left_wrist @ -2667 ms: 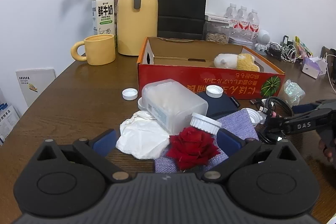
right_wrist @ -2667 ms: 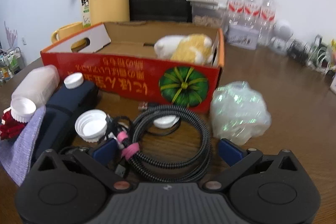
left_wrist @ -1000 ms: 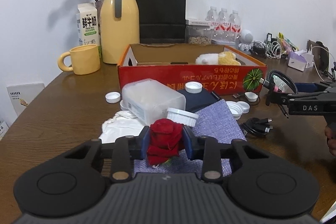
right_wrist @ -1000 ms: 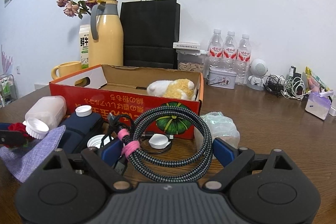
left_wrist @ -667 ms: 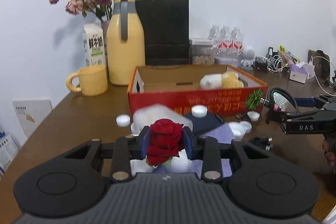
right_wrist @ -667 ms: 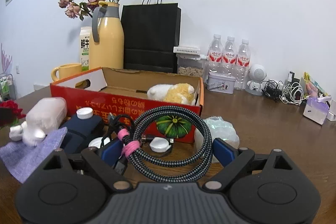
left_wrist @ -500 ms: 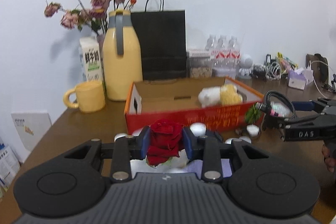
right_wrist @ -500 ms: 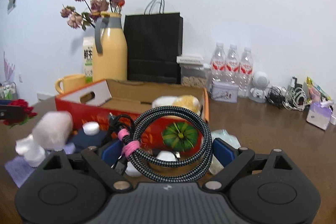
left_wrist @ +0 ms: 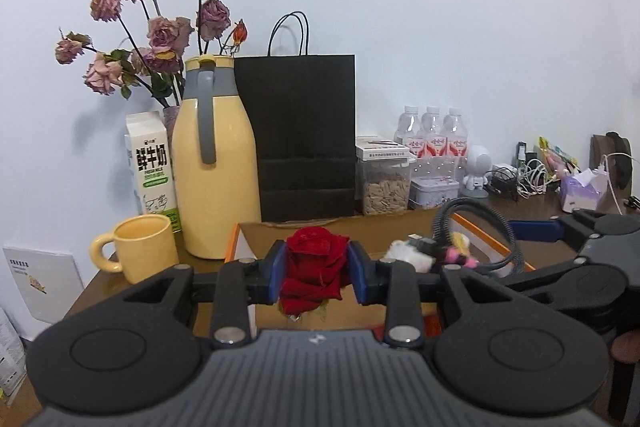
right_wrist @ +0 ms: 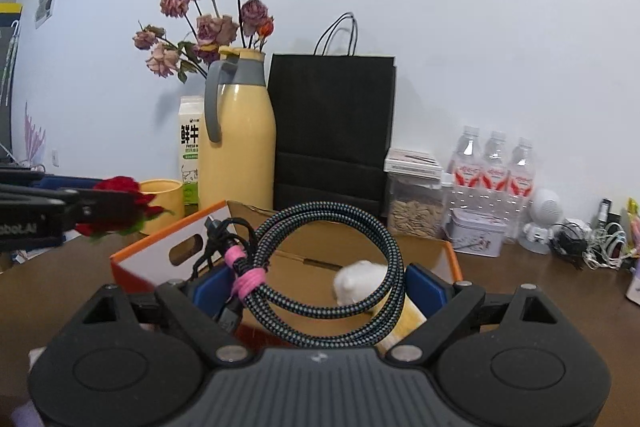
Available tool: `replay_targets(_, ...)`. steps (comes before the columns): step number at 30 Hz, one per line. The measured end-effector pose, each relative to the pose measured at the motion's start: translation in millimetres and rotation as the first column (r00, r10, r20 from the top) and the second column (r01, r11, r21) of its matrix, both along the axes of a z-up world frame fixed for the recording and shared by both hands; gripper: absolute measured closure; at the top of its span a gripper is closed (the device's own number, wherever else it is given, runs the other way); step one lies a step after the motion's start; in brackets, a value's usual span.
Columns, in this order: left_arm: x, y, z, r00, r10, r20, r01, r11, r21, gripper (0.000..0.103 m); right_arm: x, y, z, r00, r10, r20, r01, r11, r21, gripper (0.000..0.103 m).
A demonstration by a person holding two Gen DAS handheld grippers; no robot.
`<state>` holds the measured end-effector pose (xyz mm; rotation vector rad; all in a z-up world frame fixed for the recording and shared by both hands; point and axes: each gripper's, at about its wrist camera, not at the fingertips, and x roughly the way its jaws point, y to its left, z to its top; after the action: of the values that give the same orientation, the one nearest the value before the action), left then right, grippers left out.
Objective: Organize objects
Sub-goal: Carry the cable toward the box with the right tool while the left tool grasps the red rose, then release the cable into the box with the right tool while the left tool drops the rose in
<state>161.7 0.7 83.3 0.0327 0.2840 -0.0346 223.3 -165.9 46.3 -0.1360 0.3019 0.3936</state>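
In the left wrist view, the left gripper (left_wrist: pixel 316 273) sits at lower centre, its blue pads clamped narrowly on a red rose (left_wrist: pixel 314 273) in front of the open orange cardboard box (left_wrist: pixel 236 251). In the right wrist view, the right gripper (right_wrist: pixel 318 289) holds its jaws wide around a coiled braided cable (right_wrist: pixel 328 267) bound with a pink tie, the coil touching both pads, above the box's interior, where a white plush toy (right_wrist: pixel 360 281) lies. A yellow jug (left_wrist: pixel 214 167) and black paper bag (left_wrist: pixel 306 135) stand behind.
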Motion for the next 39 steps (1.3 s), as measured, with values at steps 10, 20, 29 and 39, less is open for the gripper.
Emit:
replay_targets(10,85.9,9.1,-20.1,0.992,0.074,-0.101,-0.080,0.995,-0.054,0.069,77.0,34.8,-23.9,0.987,-0.051,-0.150,0.047,0.999,-0.026,0.011)
replay_targets(20,103.3,14.5,-45.9,0.980,0.065,-0.187,-0.071,0.997,-0.027,0.068,95.2,30.4,-48.7,0.966,-0.053,-0.253,0.048,0.998,-0.028,0.011)
replay_targets(29,93.3,11.3,-41.4,0.987,0.106,-0.120,-0.109,0.994,-0.023,0.000,90.8,24.4,-46.8,0.963,-0.055,-0.265,0.052,0.998,-0.018,0.000)
replay_targets(39,93.0,10.1,-40.2,0.987,0.101,-0.122,-0.105,0.994,-0.025,0.000,85.7,20.7,-42.2,0.969,-0.058,-0.239,0.058,0.998,-0.006,0.000)
